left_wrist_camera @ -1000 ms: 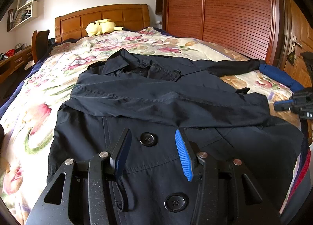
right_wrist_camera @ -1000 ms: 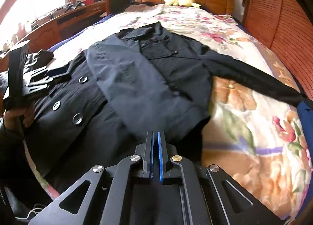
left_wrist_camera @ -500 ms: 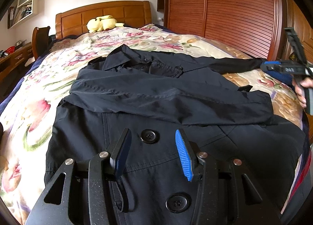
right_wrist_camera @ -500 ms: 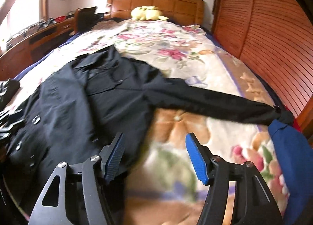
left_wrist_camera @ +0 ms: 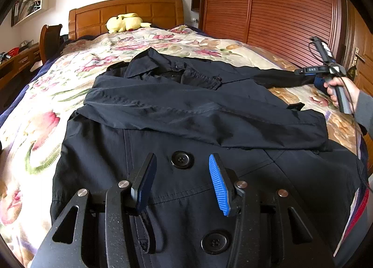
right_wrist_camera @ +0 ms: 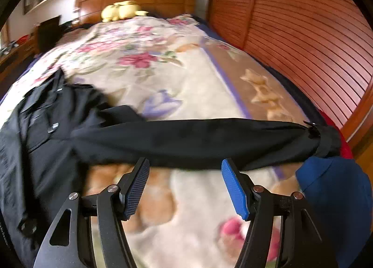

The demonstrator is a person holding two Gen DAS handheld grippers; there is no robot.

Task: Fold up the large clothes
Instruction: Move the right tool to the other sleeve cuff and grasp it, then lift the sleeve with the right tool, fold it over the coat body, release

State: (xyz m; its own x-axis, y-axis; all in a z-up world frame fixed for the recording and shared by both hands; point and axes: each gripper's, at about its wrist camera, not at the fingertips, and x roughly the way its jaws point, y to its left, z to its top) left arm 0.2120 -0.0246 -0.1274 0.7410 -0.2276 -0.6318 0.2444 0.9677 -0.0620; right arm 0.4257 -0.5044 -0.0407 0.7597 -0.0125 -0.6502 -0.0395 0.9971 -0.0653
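- Coat: a dark, long coat lies spread face up on the bed, its collar toward the headboard and its hem toward the foot.
- One sleeve is folded across the chest; the other sleeve stretches straight out over the flowered bedspread toward the wooden wardrobe.
- Left tongs: wide open and holding nothing, they hover over the lower front of the coat, with a large button showing between the tips.
- Right tongs: wide open and empty, just short of the outstretched sleeve, whose cuff lies beside a blue cloth at the bed's edge.
- In the left wrist view, the right hand grips its tool beyond the sleeve's end.
- A yellow plush toy sits at the headboard.
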